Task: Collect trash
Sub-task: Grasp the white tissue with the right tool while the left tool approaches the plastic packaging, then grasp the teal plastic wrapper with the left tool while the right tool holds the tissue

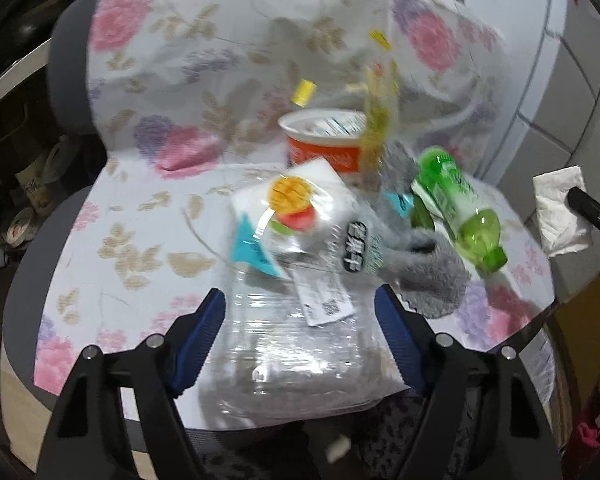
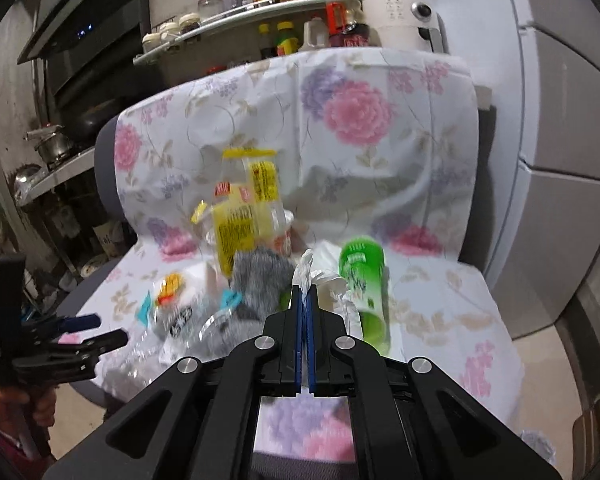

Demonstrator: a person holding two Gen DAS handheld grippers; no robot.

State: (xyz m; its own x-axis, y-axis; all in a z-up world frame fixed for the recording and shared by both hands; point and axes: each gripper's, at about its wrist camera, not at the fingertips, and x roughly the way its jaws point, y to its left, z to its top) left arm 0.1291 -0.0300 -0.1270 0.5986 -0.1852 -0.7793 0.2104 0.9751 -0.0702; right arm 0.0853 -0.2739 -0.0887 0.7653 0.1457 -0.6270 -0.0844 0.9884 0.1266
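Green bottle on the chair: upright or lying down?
Lying down. The green bottle rests on its side on the floral cover, its narrow neck end pointing toward the seat's front edge in the left wrist view.

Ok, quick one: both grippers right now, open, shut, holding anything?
Left gripper: open, fingers either side of the clear plastic bag, not clamped on it.
Right gripper: shut on a white tissue.

green bottle (image 1: 458, 208) lying, wrappers (image 1: 296, 216) probably crumpled
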